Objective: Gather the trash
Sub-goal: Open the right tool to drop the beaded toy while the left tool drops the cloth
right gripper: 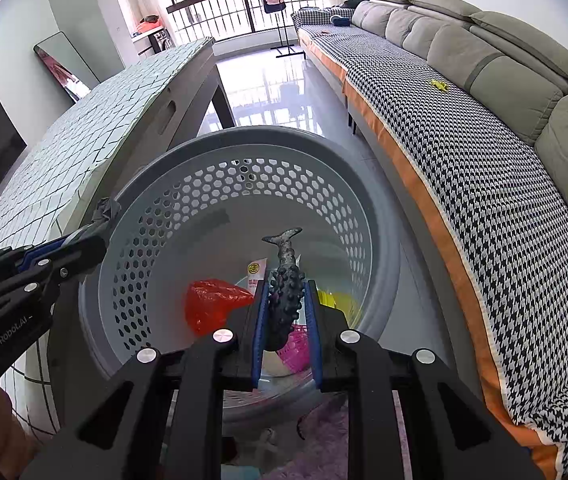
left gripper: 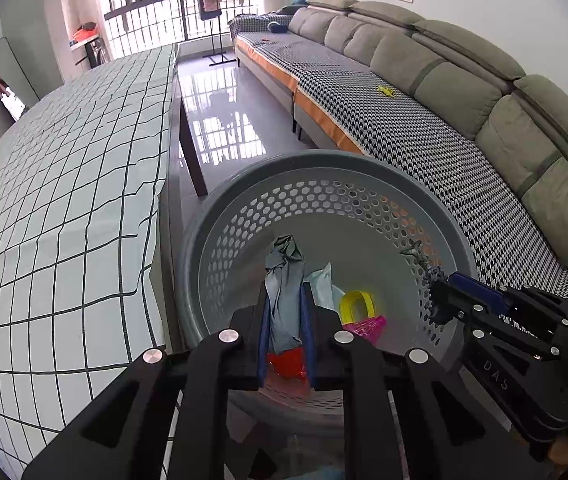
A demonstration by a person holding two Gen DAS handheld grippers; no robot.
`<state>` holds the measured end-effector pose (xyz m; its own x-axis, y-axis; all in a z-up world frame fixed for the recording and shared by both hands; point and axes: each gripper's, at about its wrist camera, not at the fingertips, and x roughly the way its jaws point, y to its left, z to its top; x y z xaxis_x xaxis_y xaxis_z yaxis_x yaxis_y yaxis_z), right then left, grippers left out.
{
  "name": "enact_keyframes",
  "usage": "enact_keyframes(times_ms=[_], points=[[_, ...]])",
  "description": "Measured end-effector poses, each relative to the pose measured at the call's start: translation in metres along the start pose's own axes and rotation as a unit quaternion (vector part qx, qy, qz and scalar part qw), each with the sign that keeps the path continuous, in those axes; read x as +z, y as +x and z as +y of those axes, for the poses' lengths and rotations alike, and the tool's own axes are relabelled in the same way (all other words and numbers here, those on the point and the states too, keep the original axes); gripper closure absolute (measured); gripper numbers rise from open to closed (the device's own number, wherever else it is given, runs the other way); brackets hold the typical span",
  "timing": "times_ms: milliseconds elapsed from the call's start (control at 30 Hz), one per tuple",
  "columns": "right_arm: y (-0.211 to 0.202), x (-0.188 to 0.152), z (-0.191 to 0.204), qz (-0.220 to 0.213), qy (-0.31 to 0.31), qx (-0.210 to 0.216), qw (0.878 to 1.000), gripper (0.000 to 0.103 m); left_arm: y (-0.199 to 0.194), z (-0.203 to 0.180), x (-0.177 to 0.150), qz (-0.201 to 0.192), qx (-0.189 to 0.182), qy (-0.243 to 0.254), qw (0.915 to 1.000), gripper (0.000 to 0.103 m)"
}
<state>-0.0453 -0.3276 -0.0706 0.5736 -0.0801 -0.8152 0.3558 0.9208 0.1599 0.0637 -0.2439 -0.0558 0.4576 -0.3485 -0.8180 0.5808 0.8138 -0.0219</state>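
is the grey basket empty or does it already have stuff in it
Not empty. Inside the perforated grey basket lie a red plastic bag, a pink and yellow toy basket and a white packet.

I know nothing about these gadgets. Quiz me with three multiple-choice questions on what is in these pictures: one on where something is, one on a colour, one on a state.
1. Where does the small yellow thing outside the basket lie?
A. on the sofa's houndstooth cover
B. on the checked tablecloth
C. on the floor

2. What colour is the crumpled plastic bag in the perforated grey basket?
A. green
B. red
C. white

3. What is the right gripper doing?
A. standing open and empty
B. gripping the basket's rim
C. shut on a dark knobbly fish-shaped toy

Answers:
1 A, it sits on the black-and-white sofa cover, near the cushions.
2 B, it shows red against the basket's pale floor.
3 C, the blue pads press both sides of the toy, whose tail sticks up over the basket.
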Motion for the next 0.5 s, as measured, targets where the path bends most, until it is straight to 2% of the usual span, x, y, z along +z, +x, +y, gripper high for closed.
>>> enact_keyframes(times_ms=[67, 100, 167, 233, 267, 500], points=[[0.000, 0.000, -0.001, -0.002, -0.001, 0.001, 1.000, 0.083, -0.001, 0.001, 0.000, -0.001, 0.000, -0.002, 1.0000, 0.086], [-0.001, 0.000, -0.001, -0.005, -0.001, -0.001, 1.000, 0.079, -0.002, 0.001, -0.001, -0.002, 0.000, -0.003, 1.0000, 0.083], [-0.003, 0.000, -0.001, -0.009, 0.002, -0.001, 1.000, 0.071, -0.004, 0.003, -0.001, -0.004, 0.000, -0.006, 1.0000, 0.071], [-0.006, 0.000, -0.002, -0.016, 0.004, -0.002, 1.000, 0.060, -0.008, 0.006, -0.002, -0.011, 0.003, -0.011, 0.9999, 0.049], [-0.007, 0.000, -0.003, -0.018, 0.005, -0.002, 1.000, 0.059, -0.009, 0.008, -0.002, -0.015, 0.006, -0.014, 0.9998, 0.045], [-0.010, 0.001, -0.004, -0.020, 0.011, 0.000, 1.000, 0.057, -0.015, 0.016, -0.002, -0.020, 0.018, -0.027, 0.9993, 0.044]])
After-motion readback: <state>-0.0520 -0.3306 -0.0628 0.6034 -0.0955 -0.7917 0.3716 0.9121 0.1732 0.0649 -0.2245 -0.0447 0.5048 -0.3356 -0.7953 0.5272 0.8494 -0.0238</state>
